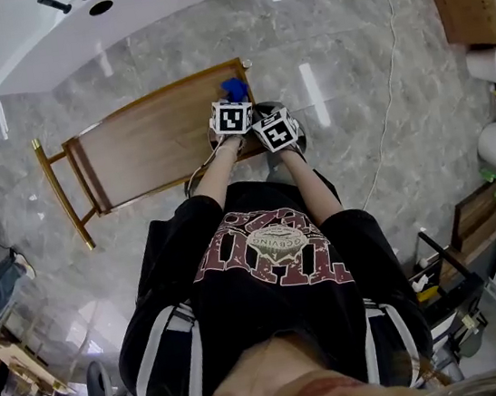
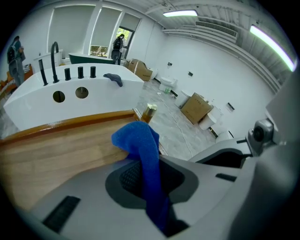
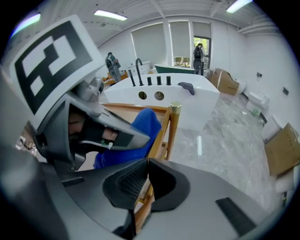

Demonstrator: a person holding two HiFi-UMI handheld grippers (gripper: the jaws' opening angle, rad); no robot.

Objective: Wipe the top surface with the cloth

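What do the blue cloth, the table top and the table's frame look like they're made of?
Blue cloth: soft fabric, perhaps microfibre; it bends over in limp folds and looks matte and slightly fuzzy.
Table top: wood or wood veneer with a smooth satin finish; streaky brown grain shows.
Frame: probably metal in a polished brass or gold tone; the corner post glints.

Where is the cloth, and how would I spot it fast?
Find the long wooden table with the gold frame on the grey marble floor. At its end nearest the person, the left gripper pinches the cloth. It is the only bright blue thing there.
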